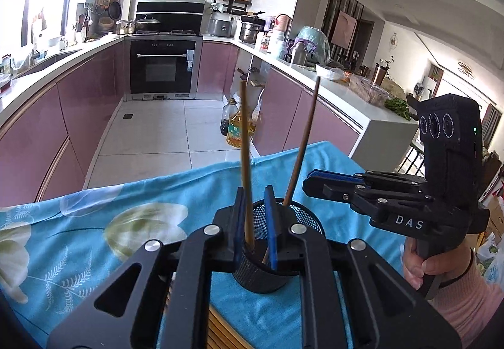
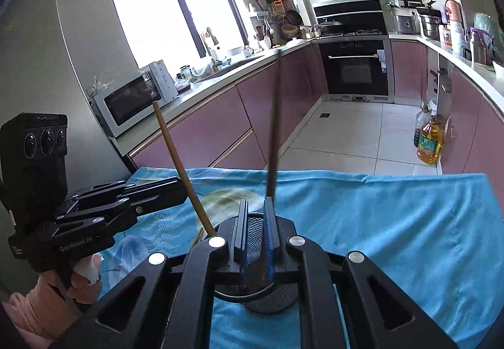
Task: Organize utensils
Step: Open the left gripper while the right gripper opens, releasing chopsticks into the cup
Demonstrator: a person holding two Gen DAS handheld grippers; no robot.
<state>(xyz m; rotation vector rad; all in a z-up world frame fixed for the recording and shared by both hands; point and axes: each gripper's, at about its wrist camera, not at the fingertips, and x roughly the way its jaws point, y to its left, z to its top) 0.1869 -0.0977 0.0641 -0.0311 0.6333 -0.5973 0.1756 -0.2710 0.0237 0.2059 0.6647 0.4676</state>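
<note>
Two chopsticks (image 1: 245, 159) (image 1: 302, 144) are standing in the black mesh holder (image 1: 283, 254) on the near table (image 1: 94, 223), each between narrowly parted pads of the left hand-held gripper (image 1: 255, 229) and right hand-held gripper (image 2: 255, 238), apparently being released; next, withdrawing cleanly without tipping it.

We record a U-shaped kitchen around the black built-in oven (image 1: 163, 66): mauve glossy cabinet fronts (image 1: 85, 90) to both sides, white countertops (image 2: 201, 87) above them, pale square floor tiles (image 1: 157, 128) before it, a bright window (image 2: 176, 11) left of it.
</note>
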